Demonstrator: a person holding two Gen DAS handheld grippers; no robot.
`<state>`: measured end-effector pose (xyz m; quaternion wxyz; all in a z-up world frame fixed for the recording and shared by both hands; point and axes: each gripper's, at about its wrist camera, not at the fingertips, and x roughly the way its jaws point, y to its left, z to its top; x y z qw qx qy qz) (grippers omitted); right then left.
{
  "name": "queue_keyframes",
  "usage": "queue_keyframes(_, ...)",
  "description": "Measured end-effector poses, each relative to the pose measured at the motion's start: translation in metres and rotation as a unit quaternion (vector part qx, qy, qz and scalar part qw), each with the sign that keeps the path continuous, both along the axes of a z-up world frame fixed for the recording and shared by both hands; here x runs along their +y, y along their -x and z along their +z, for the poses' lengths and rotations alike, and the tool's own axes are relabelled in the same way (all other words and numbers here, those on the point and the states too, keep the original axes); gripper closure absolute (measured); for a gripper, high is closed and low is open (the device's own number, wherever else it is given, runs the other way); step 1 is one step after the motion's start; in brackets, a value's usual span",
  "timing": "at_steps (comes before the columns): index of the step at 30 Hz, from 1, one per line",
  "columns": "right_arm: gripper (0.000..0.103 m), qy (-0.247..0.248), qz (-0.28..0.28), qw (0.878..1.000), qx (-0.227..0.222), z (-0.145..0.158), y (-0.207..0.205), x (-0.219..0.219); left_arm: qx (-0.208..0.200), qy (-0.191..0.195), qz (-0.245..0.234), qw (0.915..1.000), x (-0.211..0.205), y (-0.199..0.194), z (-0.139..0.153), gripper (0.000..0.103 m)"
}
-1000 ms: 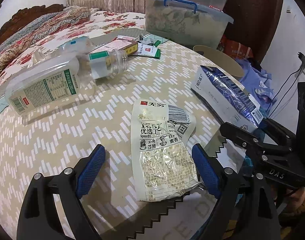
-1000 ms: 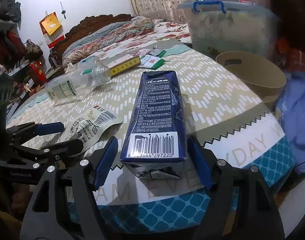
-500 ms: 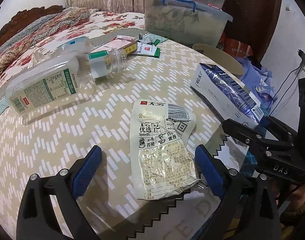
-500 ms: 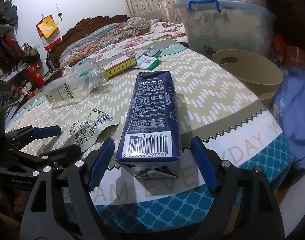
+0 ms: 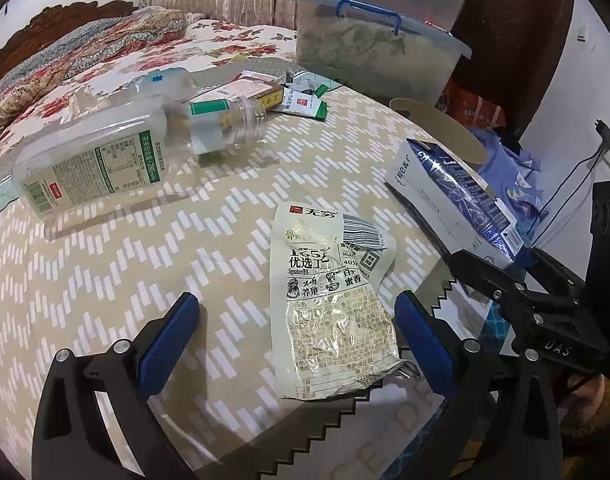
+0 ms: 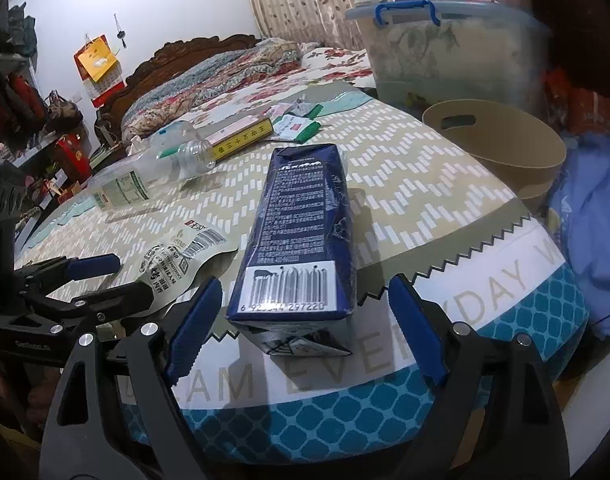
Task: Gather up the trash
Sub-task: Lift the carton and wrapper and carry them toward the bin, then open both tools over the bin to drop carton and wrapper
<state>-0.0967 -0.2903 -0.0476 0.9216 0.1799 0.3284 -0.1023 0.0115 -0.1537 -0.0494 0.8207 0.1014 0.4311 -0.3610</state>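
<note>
Left gripper (image 5: 297, 332): fingers spread wide and opening, a crumpled cream snack wrapper (image 5: 331, 300) lying flat on the worktop (image 5: 105, 280) between them, untouched. Right gripper (image 6: 301, 320): fingers likewise apart and opening, set either side of a blue milk carton (image 6: 305, 228) lying on its side near the worktop edge, clear of both pads. Farther back are found an empty clear bottle (image 5: 93, 168) and a small jar (image 5: 229, 124), both tipped over. A yellow box (image 6: 241, 138) and green sachets (image 5: 305, 104) are seen beyond. A tan bin (image 6: 501, 140) is placed beside the worktop.
</note>
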Motion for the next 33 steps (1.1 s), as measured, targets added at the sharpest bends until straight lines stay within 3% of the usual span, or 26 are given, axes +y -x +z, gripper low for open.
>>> queue_keyframes(5, 0.018, 0.0, -0.014, 1.0, 0.002, 0.001, 0.001, -0.006, 0.001, -0.002, 0.001, 1.0, -0.001, 0.001, 0.001, 0.015)
queue_keyframes(7, 0.02, 0.005, -0.012, 1.0, 0.004, 0.001, -0.001, -0.006, -0.005, -0.007, 0.0, 1.0, -0.003, 0.001, 0.001, 0.026)
queue_keyframes(8, 0.03, 0.009, -0.009, 1.0, 0.005, 0.001, -0.002, -0.006, -0.007, -0.008, -0.005, 0.9999, -0.005, 0.002, 0.002, 0.033)
queue_keyframes(9, 0.045, 0.013, -0.003, 1.0, 0.008, 0.001, -0.004, -0.004, -0.01, -0.01, -0.009, 0.9999, -0.008, 0.003, 0.003, 0.052)
queue_keyframes(10, 0.049, 0.012, 0.009, 1.0, 0.008, 0.001, -0.006, -0.003, -0.01, -0.012, -0.012, 0.9998, -0.01, 0.004, 0.003, 0.051)
queue_keyframes(14, 0.05, -0.006, 0.012, 1.0, 0.0, 0.001, -0.005, -0.005, -0.002, 0.0, -0.025, 0.9997, -0.017, 0.002, 0.006, 0.054)
queue_keyframes(22, 0.05, -0.021, -0.044, 0.998, -0.04, 0.008, 0.012, -0.039, 0.02, 0.049, -0.054, 0.9971, -0.053, -0.018, 0.03, 0.054)
queue_keyframes(27, 0.05, -0.041, -0.087, 0.994, -0.052, 0.009, 0.016, -0.078, 0.013, 0.056, -0.094, 0.9939, -0.109, -0.027, 0.042, 0.054)
queue_keyframes(33, 0.05, -0.085, -0.155, 0.982, -0.061, 0.008, 0.013, -0.146, 0.036, 0.064, -0.138, 0.9877, -0.204, -0.046, 0.046, 0.054)
